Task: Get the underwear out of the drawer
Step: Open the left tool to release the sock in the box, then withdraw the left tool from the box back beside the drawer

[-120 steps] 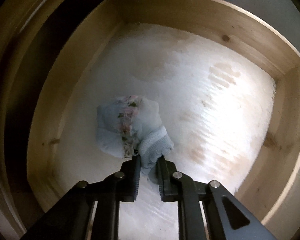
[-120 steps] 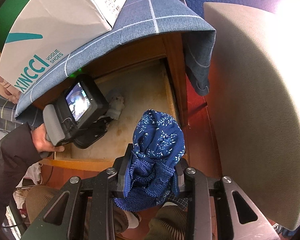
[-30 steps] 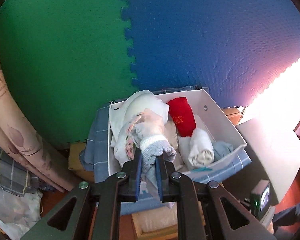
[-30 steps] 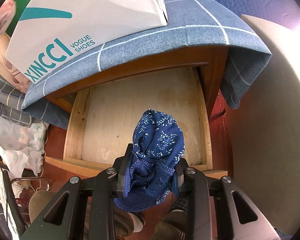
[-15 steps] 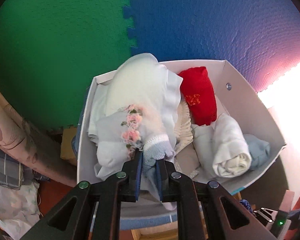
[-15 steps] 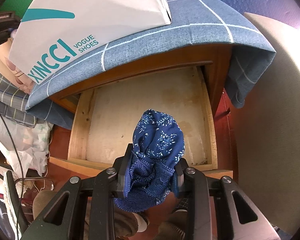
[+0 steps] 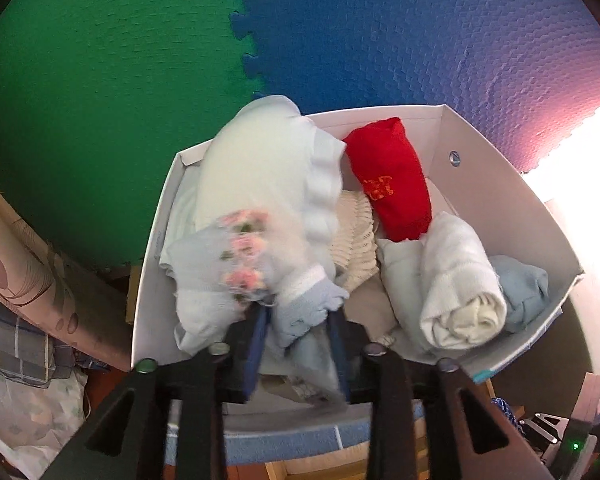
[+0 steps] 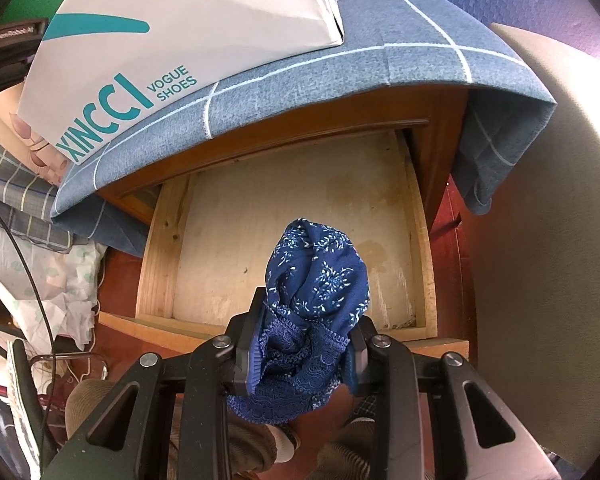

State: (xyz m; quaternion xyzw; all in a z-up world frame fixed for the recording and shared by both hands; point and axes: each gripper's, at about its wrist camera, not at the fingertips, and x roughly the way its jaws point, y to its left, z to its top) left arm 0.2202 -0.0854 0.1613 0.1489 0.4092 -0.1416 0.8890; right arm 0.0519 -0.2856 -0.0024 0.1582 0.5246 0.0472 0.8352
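- Drawer (image 8: pixel 284 216) stands bare, both pieces now out.
- Box (image 7: pixel 512 216) fills the left view, nearer than a second ago.
- Left gripper (image 7: pixel 300 344) widens; pale underwear (image 7: pixel 236 272) drops in.
- Right gripper (image 8: pixel 306 354) clamps blue underwear (image 8: pixel 316 280) above the drawer.

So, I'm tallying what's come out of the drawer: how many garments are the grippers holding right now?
2. The pale blue floral underwear hangs between the left gripper's fingers over the white box; the navy floral underwear is clamped in the right gripper above the drawer.
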